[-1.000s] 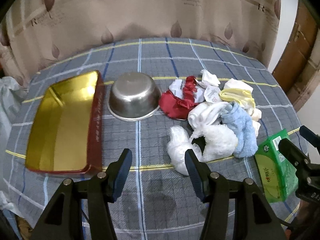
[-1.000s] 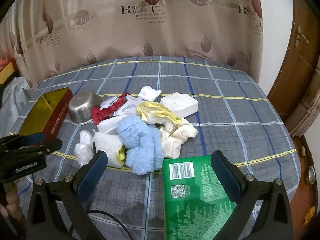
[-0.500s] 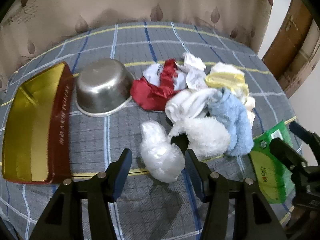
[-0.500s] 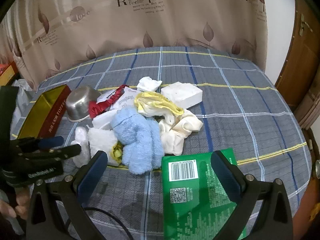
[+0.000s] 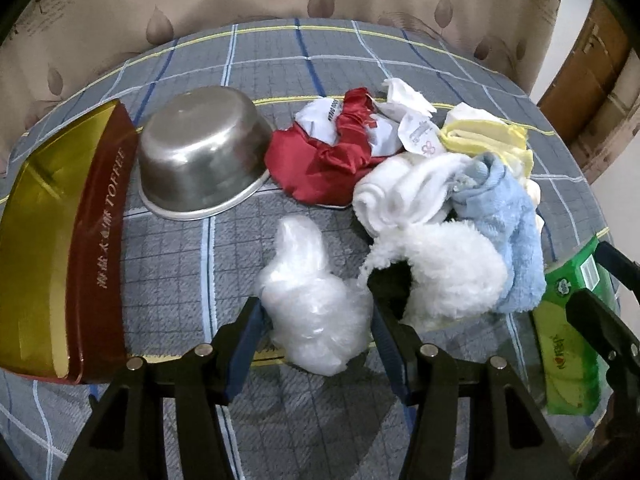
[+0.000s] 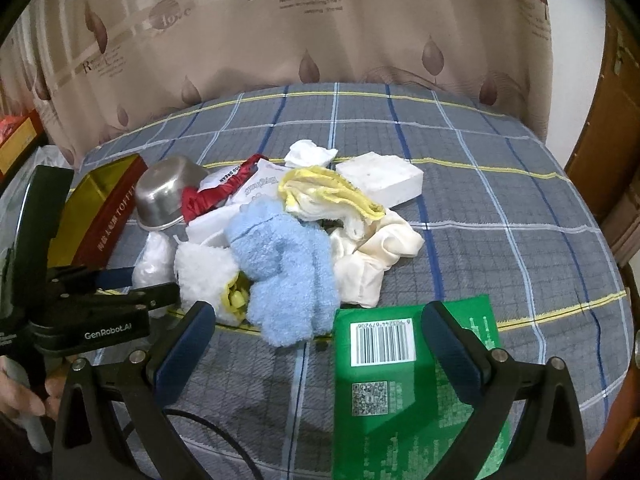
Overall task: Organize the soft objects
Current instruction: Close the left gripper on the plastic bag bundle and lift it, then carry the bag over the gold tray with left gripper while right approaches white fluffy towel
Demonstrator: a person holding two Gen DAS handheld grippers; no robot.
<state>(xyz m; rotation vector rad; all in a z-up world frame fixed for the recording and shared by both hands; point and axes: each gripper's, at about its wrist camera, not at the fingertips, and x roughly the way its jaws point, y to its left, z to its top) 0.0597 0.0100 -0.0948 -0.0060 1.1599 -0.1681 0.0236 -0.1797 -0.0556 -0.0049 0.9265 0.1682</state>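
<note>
- Left wrist view: my left gripper (image 5: 316, 320) is sitting low over the plaid tablecloth (image 5: 168, 264) with its fingers spread, and a crumpled clear plastic bag (image 5: 312, 300) is lying between the tips — whether the pads are touching it, I cannot tell.
- Just right of the bag, a fluffy white sock (image 5: 448, 268) is resting against a light blue sock (image 5: 508, 228), with a red cloth (image 5: 328, 160) and a yellow-edged cloth (image 5: 484, 136) lying behind them in the same pile.
- To the left, a steel bowl (image 5: 200, 156) is standing beside a red and gold toffee tin (image 5: 60, 240); a green packet (image 5: 568, 340) is lying at the right edge.
- Right wrist view: my right gripper (image 6: 316, 344) is hovering with fingers wide apart and gripping nothing — the green packet (image 6: 404, 380) is lying flat below, between them.
- The sock pile is sitting just beyond the tips, the light blue sock (image 6: 284, 268) nearest, and a white block (image 6: 380, 178) is resting behind it.
- The left gripper (image 6: 138, 286) is showing at the left, tips at the plastic bag (image 6: 154, 258).
</note>
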